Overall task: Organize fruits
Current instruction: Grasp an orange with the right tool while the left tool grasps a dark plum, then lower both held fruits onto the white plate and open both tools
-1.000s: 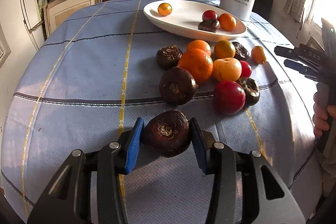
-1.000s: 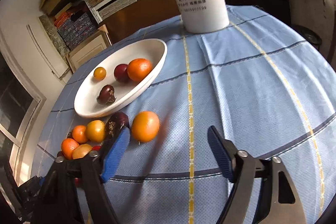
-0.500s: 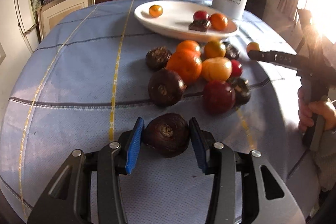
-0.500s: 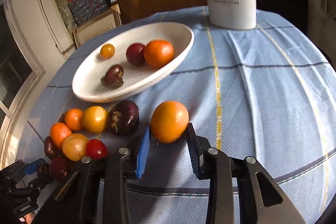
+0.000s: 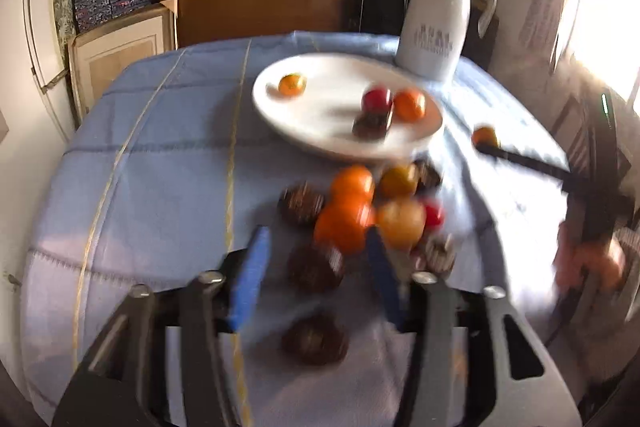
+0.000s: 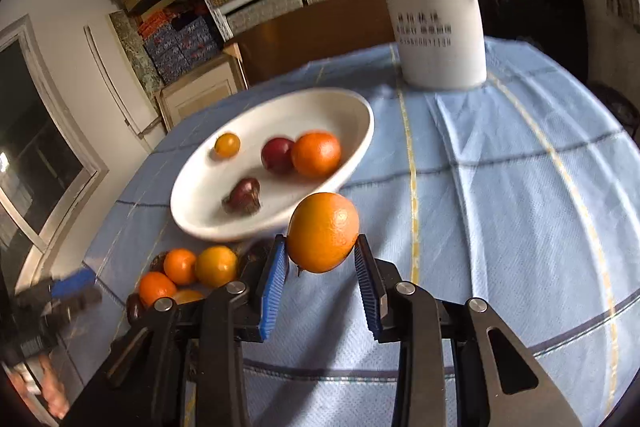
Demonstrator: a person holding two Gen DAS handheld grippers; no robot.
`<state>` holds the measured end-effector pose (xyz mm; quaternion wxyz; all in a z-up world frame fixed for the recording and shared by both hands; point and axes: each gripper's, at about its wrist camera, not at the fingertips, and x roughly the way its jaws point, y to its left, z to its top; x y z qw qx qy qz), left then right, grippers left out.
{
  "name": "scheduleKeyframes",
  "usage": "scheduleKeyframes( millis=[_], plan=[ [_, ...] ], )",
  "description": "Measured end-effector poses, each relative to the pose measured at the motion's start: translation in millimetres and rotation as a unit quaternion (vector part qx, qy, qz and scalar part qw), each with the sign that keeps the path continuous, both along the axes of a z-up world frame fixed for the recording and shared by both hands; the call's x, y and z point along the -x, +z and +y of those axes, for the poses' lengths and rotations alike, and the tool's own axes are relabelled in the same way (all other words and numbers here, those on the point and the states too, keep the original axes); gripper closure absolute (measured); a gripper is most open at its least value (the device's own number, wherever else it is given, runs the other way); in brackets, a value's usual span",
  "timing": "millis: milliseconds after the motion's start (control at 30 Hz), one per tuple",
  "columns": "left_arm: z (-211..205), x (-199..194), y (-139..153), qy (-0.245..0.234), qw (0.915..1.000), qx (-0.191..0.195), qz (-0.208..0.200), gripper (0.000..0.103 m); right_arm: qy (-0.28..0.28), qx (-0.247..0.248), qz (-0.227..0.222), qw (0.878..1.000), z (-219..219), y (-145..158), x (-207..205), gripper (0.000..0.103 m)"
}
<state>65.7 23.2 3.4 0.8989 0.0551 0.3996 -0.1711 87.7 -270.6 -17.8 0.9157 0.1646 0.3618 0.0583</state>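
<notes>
**Orange held, dark fruit free**

Right gripper (image 6: 320, 259) pinches a round, dimpled orange (image 6: 323, 231) above the blue tablecloth (image 6: 500, 187), just before the white plate (image 6: 360, 131). Left gripper (image 5: 316, 267) — jaws opening, nothing between them — hovers over a blurred dark-brown fruit (image 5: 315, 339) lying on the cloth.

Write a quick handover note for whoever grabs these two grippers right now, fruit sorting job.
Right gripper: shut on an orange, held just short of the white dish.
Left gripper: jaws opening, nothing gripped; a dark brown fruit lies on the blue cloth below it.
Done: four fruits in the dish.
Left: the held orange, that brown fruit, and the pile before the dish.
</notes>
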Motion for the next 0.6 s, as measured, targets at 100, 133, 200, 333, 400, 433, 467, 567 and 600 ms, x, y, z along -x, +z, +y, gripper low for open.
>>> scheduleKeyframes(
  millis=[100,133,200,333,400,433,467,567,600],
  plan=[
    [6.5,14.8,-24.7,0.001,0.9994,-0.030,0.017,0.038,0.004,-0.012,0.008,1.000,0.5,-2.8,-2.3,0.068],
    [7.7,15.5,-31.9,0.003,0.9990,-0.036,0.024,0.038,0.005,-0.011,0.007,1.000,1.2,-2.5,-1.4,0.068],
    [10.2,11.4,-41.8,0.001,0.9989,-0.018,0.043,0.035,0.005,-0.008,0.004,1.000,2.6,-1.7,0.8,0.068],
    [3.5,6.7,-49.0,-0.008,0.9982,-0.031,0.051,0.041,0.001,-0.008,0.006,1.000,0.9,-3.6,2.9,0.068],
    [-1.7,11.0,-50.6,-0.017,0.9979,-0.046,0.043,0.058,-0.002,-0.012,0.006,1.000,-0.8,-3.5,3.9,0.068],
    [-3.0,13.1,-49.1,-0.023,0.9980,-0.041,0.043,0.060,-0.002,-0.012,0.006,1.000,-1.4,-3.0,4.3,0.068],
    [-3.5,14.6,-47.9,-0.029,0.9980,-0.032,0.046,0.061,-0.004,-0.013,0.003,1.000,-1.8,-2.0,5.3,0.068],
    [-5.9,16.9,-42.9,-0.032,0.9983,-0.025,0.043,0.061,-0.005,-0.012,-0.005,1.000,-2.2,1.4,8.2,0.068],
    [-5.7,15.1,-34.8,-0.029,0.9988,-0.020,0.034,0.061,-0.007,-0.014,-0.009,1.000,-2.9,3.2,9.3,0.068]
  ],
)
